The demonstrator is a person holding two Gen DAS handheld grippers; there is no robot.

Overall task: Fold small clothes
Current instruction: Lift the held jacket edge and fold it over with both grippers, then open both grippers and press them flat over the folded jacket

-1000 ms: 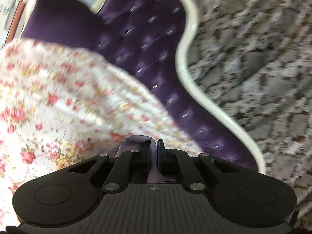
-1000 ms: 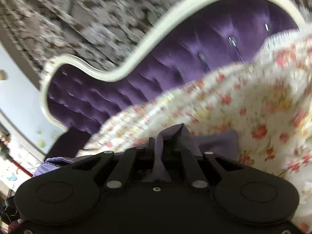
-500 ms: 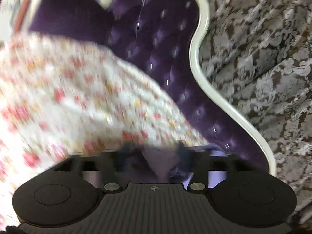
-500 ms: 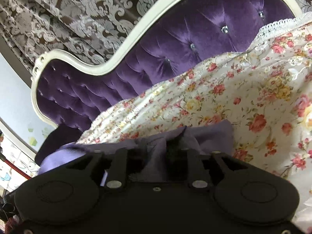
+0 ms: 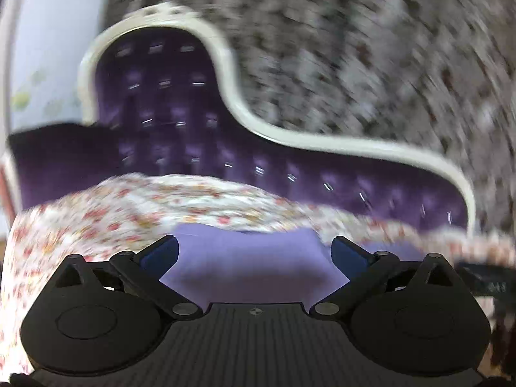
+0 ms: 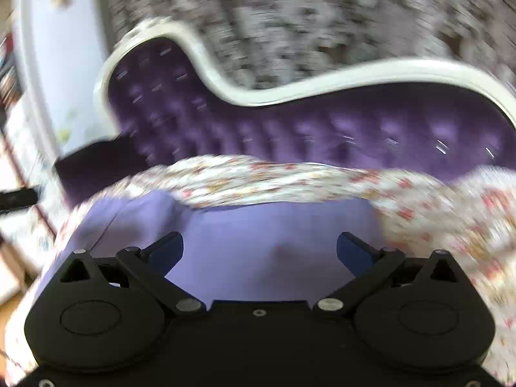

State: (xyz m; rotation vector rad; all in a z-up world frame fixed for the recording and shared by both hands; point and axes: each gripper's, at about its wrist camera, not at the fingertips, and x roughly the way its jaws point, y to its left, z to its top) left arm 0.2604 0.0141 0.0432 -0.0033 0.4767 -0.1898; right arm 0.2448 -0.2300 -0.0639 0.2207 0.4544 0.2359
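Note:
A lilac garment [image 5: 251, 264] lies flat on the flowered bedspread [image 5: 96, 222], just under and ahead of both grippers. In the left wrist view my left gripper [image 5: 254, 251] has its jaws spread wide and still opening; the cloth lies below them, free of the blue pads [image 5: 161, 254]. The right wrist view shows the same garment [image 6: 277, 242] spread wider, with a fold line at its left. My right gripper [image 6: 259, 248] is likewise opening, its pads [image 6: 351, 251] clear of the cloth. Both views are blurred by motion.
A tufted purple headboard [image 5: 180, 129] with a curved white frame [image 5: 319, 138] rises behind the bed. Grey damask wallpaper [image 5: 354, 48] covers the wall above it. A dark strip [image 5: 483, 277] shows at the right edge of the left view.
Both grippers were shut on pinches of the lilac cloth; now both have let go and opened wide. Both have rolled back to level and lifted away, leaving the garment lying flat.

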